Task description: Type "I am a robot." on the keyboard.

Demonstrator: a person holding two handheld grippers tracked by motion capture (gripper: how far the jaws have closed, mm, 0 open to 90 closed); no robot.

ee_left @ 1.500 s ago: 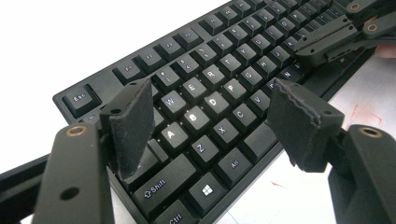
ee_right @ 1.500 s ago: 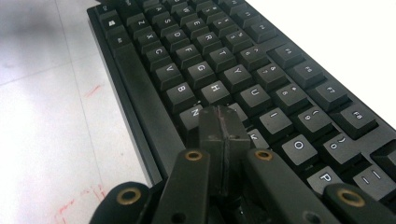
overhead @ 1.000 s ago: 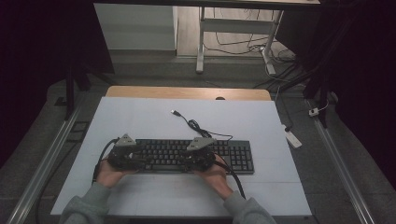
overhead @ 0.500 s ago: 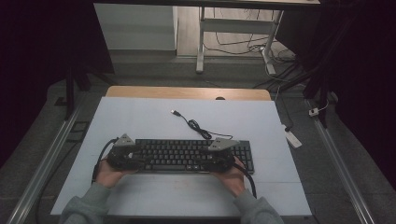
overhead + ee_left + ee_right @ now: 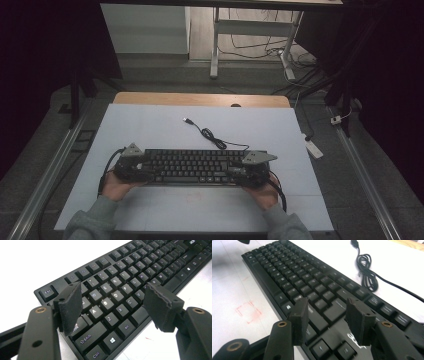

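Note:
A black keyboard [image 5: 192, 165] lies across the white table mat [image 5: 150, 130], and its cable [image 5: 212, 137] runs up to a loose USB plug [image 5: 187, 120]. My left gripper [image 5: 144, 167] stands open over the keyboard's left end. In the left gripper view, the left gripper [image 5: 113, 306] has its pads [image 5: 70, 306] hovering above the letter keys [image 5: 125, 277]. My right gripper [image 5: 237, 171] is over the right end. Its jaws have just been opening. In the right gripper view, the right gripper [image 5: 328, 317] has keys [image 5: 294, 272] beneath the gap and grips nothing. The cable [image 5: 367, 272] coils beyond.
A faint red square [image 5: 249, 311] is drawn on the mat in front of the keyboard. A strip of wooden tabletop [image 5: 200, 99] shows past the mat's far edge. A white adapter [image 5: 314, 148] lies off the right side. Metal rails [image 5: 45, 180] flank the table.
My right hand has slid to the right along the keyboard, from near its middle to its right end, and its jaws stand wider. The left hand has not moved.

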